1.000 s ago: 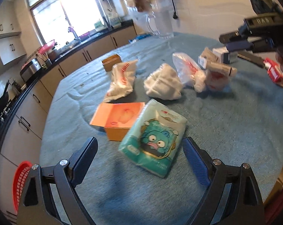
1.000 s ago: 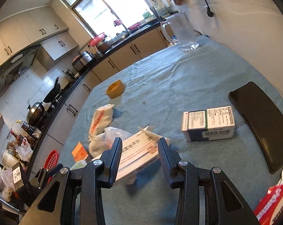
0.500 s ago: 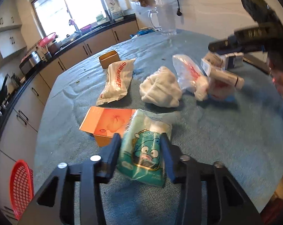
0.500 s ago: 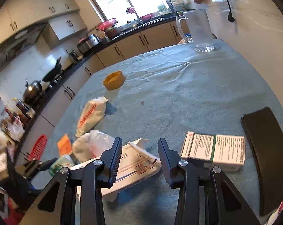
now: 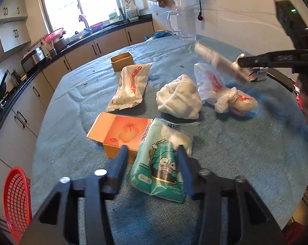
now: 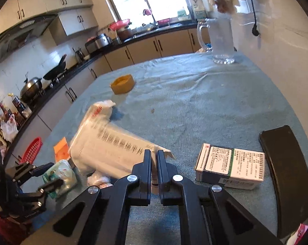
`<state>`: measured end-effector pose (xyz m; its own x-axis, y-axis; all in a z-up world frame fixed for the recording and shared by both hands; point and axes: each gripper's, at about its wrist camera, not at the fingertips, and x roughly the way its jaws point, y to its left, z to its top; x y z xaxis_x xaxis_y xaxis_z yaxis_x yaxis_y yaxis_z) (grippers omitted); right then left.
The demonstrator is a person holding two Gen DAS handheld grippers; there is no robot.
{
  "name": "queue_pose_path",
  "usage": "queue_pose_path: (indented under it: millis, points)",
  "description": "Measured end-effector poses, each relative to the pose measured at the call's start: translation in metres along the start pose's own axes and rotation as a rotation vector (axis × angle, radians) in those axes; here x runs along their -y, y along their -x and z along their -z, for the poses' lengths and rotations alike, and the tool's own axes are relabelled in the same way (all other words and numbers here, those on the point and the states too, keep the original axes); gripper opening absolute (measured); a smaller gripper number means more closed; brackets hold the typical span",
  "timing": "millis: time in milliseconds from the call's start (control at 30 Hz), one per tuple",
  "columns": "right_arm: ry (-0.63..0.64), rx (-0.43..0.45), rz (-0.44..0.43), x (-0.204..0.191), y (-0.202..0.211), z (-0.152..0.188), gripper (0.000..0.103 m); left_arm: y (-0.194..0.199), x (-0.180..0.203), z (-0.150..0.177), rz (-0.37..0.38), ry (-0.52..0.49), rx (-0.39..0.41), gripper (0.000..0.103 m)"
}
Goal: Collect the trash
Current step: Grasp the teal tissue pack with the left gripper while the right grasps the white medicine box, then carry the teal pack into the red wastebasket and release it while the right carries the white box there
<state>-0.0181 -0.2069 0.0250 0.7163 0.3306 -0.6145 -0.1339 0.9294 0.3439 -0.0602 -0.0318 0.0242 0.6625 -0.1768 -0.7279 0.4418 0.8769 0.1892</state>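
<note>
L gripper [image 5: 151,157] clamps tissue pack [image 5: 164,163] at lower centre, long axis running up-frame, tilted left. R gripper [image 6: 154,159] nearly closed, pinching white carton [image 6: 109,149] flap; carton's long axis points upper left, lifted off table [image 6: 194,102].

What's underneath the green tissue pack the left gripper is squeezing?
The green tissue pack overlaps the orange box's right end; below is blue tablecloth. Anything directly beneath is hidden.
</note>
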Motion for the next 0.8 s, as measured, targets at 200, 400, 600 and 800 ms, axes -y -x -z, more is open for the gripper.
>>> queue_pose_path:
  millis: [200, 400, 600, 800]
  points:
    - [-0.044, 0.062, -0.057, -0.010, 0.023, 0.002, 0.006, 0.000, 0.003, 0.000, 0.008, -0.002, -0.011, 0.057]
    - [-0.065, 0.069, -0.121, -0.018, 0.026, 0.006, 0.006, 0.004, 0.021, 0.007, -0.026, -0.072, -0.015, 0.075]
    - [-0.066, 0.060, -0.143, -0.026, 0.025, 0.012, 0.006, 0.001, 0.013, 0.009, -0.039, -0.027, -0.033, 0.052]
    - [-0.056, 0.061, -0.160, -0.035, 0.027, 0.014, 0.006, 0.010, 0.002, 0.015, -0.026, 0.021, -0.005, 0.041]
